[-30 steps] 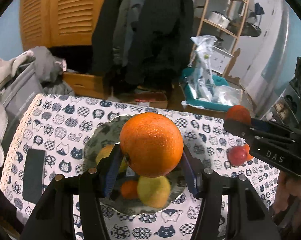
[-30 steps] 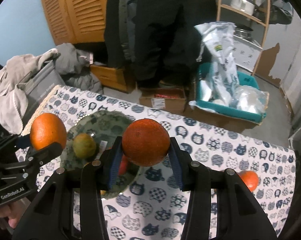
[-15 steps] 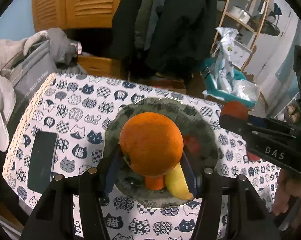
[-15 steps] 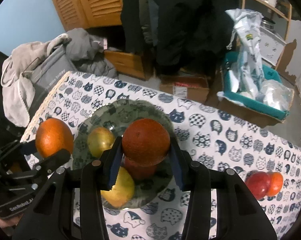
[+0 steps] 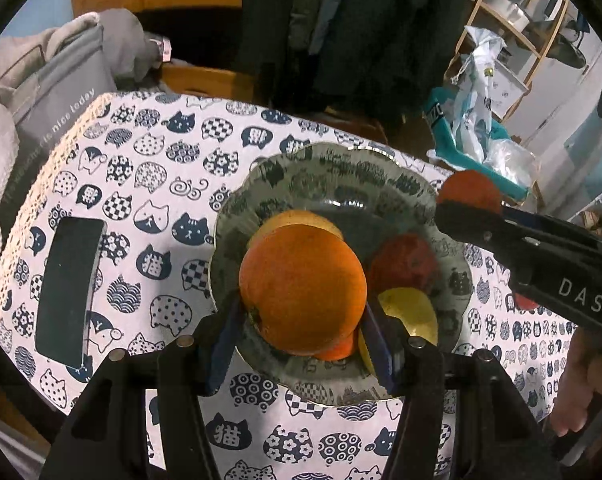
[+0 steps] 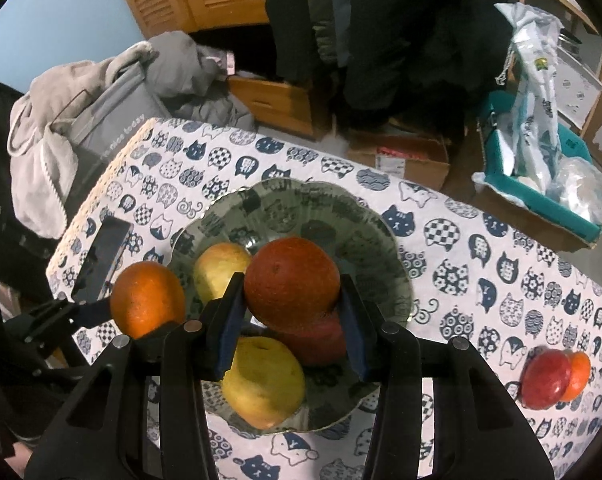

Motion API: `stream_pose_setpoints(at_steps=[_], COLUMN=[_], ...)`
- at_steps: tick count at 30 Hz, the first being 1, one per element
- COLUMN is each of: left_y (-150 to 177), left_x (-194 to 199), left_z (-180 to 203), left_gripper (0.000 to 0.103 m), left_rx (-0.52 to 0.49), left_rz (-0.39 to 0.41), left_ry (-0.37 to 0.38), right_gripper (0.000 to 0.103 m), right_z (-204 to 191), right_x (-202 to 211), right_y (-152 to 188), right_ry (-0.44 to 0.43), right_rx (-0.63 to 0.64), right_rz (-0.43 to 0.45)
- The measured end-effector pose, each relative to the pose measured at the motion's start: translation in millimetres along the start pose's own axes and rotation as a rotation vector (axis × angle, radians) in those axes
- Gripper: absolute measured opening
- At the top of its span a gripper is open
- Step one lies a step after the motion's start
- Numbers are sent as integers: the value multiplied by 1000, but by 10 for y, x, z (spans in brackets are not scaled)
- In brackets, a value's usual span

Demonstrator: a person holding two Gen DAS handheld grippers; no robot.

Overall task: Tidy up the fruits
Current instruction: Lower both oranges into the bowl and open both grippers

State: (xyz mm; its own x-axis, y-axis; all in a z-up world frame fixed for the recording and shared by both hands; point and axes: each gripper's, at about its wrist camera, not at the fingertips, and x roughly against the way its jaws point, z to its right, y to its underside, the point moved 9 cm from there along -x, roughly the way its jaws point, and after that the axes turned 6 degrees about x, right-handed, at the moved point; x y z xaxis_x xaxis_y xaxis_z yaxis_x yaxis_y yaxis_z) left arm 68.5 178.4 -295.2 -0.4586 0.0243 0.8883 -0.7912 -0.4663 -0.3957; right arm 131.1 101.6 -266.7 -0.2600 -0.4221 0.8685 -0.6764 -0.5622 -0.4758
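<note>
— Both grippers have come down over the plate point(image 6: 381, 224): left gripper point(image 5: 301, 320) clamps an orange point(image 5: 303, 288), right gripper point(image 6: 293, 316) a darker orange point(image 6: 292, 282).

— Ready to release; beyond the plate's right rim, a red apple point(image 6: 545, 380) and small orange point(image 6: 579, 372) wait.

The bench point(image 6: 481, 280), covered by a white cloth point(image 5: 149, 168) printed with dark blue cat faces, carries a scalloped grey-green patterned plate point(image 6: 341, 216) near its middle. A dark flat phone point(image 5: 67, 288) lies on the cloth well to the left of the plate. Toward the right end, a red apple point(image 6: 545, 378) and a small orange fruit point(image 6: 579, 372) rest touching each other.
</note>
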Motion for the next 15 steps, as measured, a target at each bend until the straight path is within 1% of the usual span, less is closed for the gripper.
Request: stream_pose_setpoints(at_steps=[8,9,11,12,13,14,15], left_y=[108,110,88,73,63,59,60], left_x=[-188,-202,-182,-171,-167,-167,-167], left_z=[-77,-88,-91,-98,-105,-113,-125], left_gripper=[61,61,65,70,72,75,75], left_rx=[20,22,28,29,30,31,35], left_rz=[-77,-77,-60,-54,-52,-52,-52], left_ry=[-12,-9,0,1,-2,-6,-9], right_gripper=[45,45,45,45,45,45,45], right_z=[-46,-53,-63,-66,-68,-69,-70], right_x=[-123,-134,-157,-169,-182,-195,-210], right_y=[17,19,27,30,30,33,37], right_ry=[-35,-43,-54,-55,-55,-56,-61], right_rx=[-16,-20,-23,-23,-23,-25,-29], right_rz=[-24,-28,-35,-38,-41,-44,-47])
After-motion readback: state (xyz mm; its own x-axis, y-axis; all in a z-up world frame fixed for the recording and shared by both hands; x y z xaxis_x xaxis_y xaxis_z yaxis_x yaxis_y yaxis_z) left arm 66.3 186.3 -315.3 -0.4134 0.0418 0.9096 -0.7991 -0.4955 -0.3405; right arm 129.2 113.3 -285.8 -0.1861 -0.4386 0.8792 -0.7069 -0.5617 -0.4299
